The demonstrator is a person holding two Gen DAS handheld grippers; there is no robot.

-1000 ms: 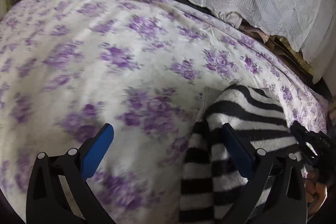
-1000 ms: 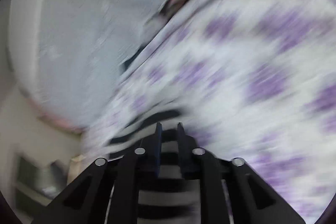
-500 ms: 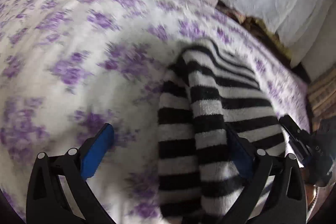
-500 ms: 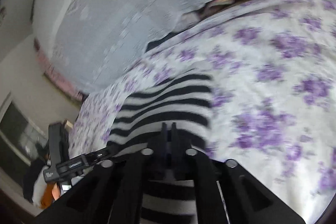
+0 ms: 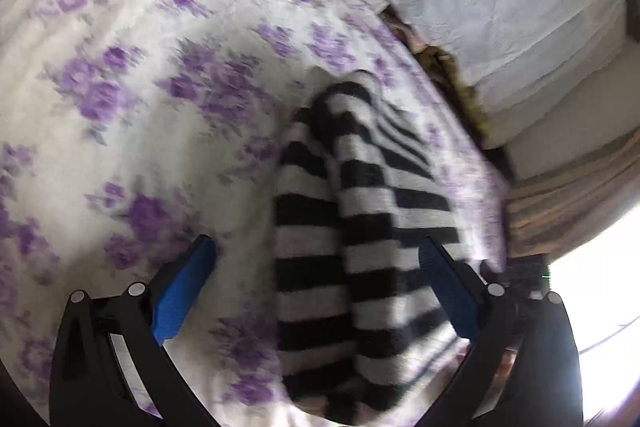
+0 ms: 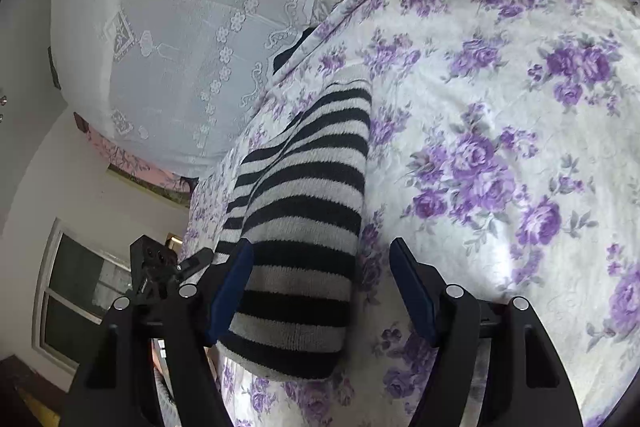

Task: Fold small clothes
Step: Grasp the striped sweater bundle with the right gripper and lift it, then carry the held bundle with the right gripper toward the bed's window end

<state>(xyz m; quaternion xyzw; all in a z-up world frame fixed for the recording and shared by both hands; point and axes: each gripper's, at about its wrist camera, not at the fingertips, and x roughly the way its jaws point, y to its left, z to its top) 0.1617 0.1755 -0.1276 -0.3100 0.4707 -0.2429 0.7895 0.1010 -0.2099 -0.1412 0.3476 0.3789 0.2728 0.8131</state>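
Observation:
A black-and-white striped sock (image 5: 352, 243) lies folded on the purple-flowered bedspread (image 5: 160, 107). My left gripper (image 5: 316, 283) is open and hovers over it, the sock lying between its blue pads without being held. In the right wrist view the same sock (image 6: 304, 211) runs away from me. My right gripper (image 6: 320, 287) is open, its blue pads either side of the sock's near end. The left gripper (image 6: 160, 267) shows at the sock's left side in the right wrist view.
A white lace cover (image 6: 192, 27) drapes over bedding behind the bedspread (image 6: 500, 147). Mixed clothes (image 5: 440, 67) are wedged between the cover and the bed. A window (image 6: 80, 291) is at the lower left of the right wrist view.
My right gripper was shut on the sock and has opened, letting it go. The sock now lies folded on the bed. My left gripper stayed open and moved over the sock.

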